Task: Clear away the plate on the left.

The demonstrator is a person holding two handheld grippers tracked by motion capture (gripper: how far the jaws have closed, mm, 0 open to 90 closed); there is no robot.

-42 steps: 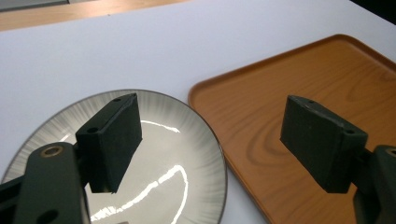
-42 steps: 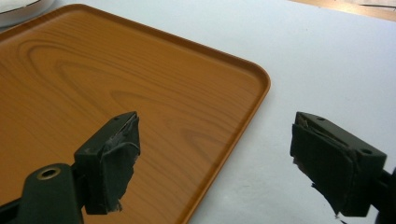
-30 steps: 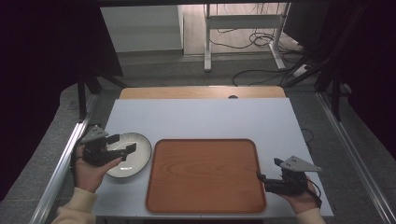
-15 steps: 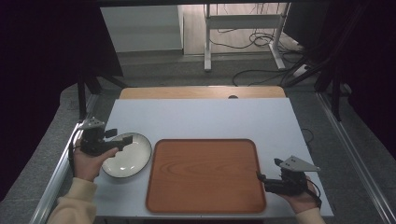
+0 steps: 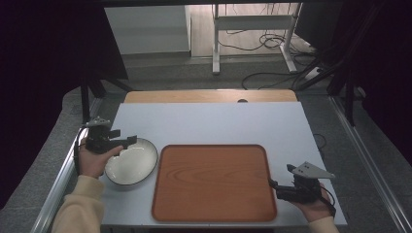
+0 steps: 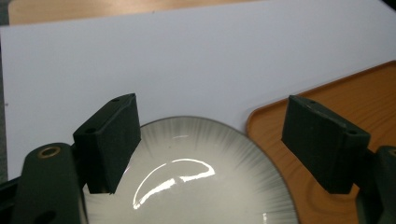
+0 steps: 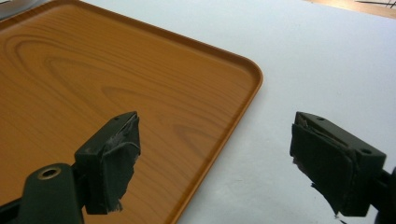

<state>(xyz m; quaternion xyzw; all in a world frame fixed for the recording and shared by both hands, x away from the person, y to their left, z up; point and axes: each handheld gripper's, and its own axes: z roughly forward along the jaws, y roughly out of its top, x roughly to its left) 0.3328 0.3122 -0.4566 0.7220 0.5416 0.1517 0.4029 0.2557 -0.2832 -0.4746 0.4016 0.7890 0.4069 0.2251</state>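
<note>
Tabletop bowl [image 5: 132, 161] unmoved; left gripper [image 5: 127, 141] has retreated to its rim.

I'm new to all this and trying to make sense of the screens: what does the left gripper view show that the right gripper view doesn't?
The left gripper view has the white bowl just under the open left tongs, beside the tray's corner. The right gripper view has the tray's near right corner and rim between the open right tongs. Both share the wooden tray and the white table, and in both the tongs hold nothing.
</note>
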